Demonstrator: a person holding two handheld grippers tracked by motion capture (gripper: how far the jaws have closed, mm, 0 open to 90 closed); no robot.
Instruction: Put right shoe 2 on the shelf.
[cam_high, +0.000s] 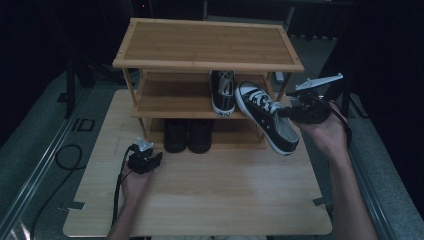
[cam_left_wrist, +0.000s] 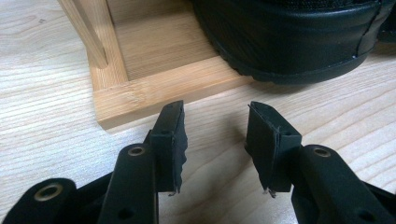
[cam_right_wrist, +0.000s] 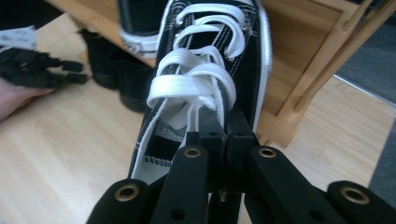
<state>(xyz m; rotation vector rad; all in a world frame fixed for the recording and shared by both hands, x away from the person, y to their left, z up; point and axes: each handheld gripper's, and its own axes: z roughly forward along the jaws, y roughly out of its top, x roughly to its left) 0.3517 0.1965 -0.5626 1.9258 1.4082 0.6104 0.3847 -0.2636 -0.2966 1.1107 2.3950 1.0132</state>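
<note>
A black canvas sneaker (cam_high: 267, 122) with white laces and a white sole hangs in the air in front of the right side of a three-tier wooden shoe rack (cam_high: 207, 45), toe toward the middle shelf. My right gripper (cam_high: 282, 112) is shut on the rim of its opening. In the right gripper view the jaws (cam_right_wrist: 223, 126) pinch the sneaker (cam_right_wrist: 205, 70) just behind the laces. Its mate (cam_high: 223, 92) stands on the middle shelf. My left gripper (cam_high: 152, 159) rests low over the table by the rack's front left corner, open and empty (cam_left_wrist: 215, 126).
A pair of black shoes (cam_high: 187, 135) stands on the bottom shelf; one toe (cam_left_wrist: 289, 37) and the rack's base frame (cam_left_wrist: 163, 86) lie just ahead of the left jaws. The rack's top tier is bare. A cable (cam_high: 65, 155) trails on the floor at left.
</note>
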